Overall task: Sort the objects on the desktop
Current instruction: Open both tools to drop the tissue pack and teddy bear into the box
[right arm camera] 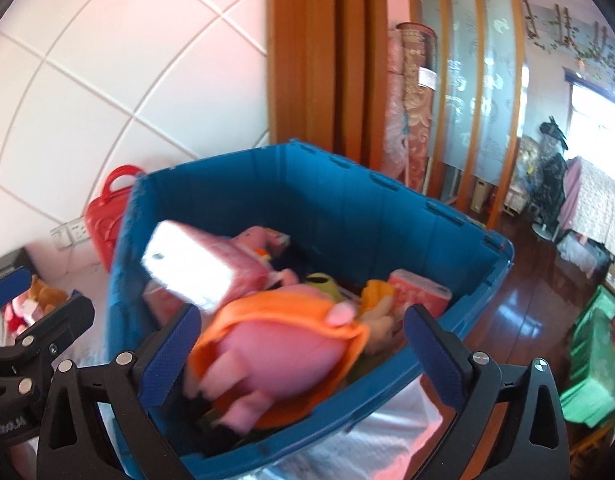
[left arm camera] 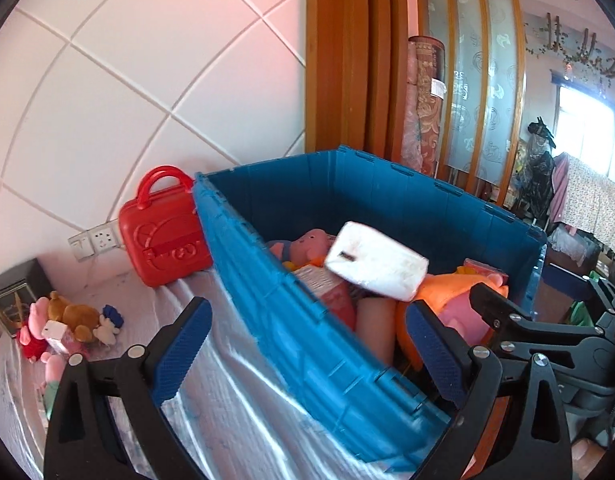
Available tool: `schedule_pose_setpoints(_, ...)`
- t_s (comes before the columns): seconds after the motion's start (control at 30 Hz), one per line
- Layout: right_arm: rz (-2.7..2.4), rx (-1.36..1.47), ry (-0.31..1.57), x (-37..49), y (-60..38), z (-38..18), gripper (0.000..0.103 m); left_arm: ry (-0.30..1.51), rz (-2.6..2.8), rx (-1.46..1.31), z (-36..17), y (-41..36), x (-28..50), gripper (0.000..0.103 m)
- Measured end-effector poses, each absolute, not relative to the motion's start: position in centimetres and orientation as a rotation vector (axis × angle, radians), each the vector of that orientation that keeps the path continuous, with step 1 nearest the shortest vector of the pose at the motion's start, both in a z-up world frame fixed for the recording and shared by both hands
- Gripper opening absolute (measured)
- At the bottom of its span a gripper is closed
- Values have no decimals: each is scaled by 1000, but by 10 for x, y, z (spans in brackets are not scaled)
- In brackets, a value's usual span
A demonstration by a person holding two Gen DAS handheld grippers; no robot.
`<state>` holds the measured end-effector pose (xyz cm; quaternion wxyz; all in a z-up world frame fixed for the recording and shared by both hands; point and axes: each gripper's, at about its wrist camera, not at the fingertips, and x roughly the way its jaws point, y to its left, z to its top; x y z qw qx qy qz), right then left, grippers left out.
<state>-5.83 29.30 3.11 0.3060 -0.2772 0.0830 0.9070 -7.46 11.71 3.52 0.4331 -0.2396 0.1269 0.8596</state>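
A blue plastic crate [left arm camera: 299, 312] [right arm camera: 347, 208] stands on the table and holds plush toys and tissue packs. A white tissue pack [left arm camera: 375, 266] [right arm camera: 195, 268] is blurred, tilted in the air above the crate's contents, touching neither gripper. My left gripper [left arm camera: 307, 344] is open and empty, straddling the crate's near wall. My right gripper [right arm camera: 299, 352] is open and empty over the crate, just above a pink plush pig in an orange dress [right arm camera: 283, 352] [left arm camera: 455, 300]. The right gripper also shows in the left wrist view [left arm camera: 547, 320].
A red toy suitcase [left arm camera: 165, 228] stands against the tiled wall left of the crate. Small plush toys [left arm camera: 67, 324] and a dark box [left arm camera: 13, 296] lie at the table's far left. A wooden screen [left arm camera: 347, 60] stands behind the crate. A green crate [right arm camera: 591, 364] sits on the floor at right.
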Motion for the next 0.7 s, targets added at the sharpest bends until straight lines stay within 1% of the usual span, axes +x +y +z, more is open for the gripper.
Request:
schedule_pose_setpoints(0.4,2464,-813,169,-65,203,27,103,369,2262,-666,31,33,-101,99)
schedule_pose_setpoints(0.7,2435,-838,132,-69,164,29,103,357,2269,-660,33,2,-104,99)
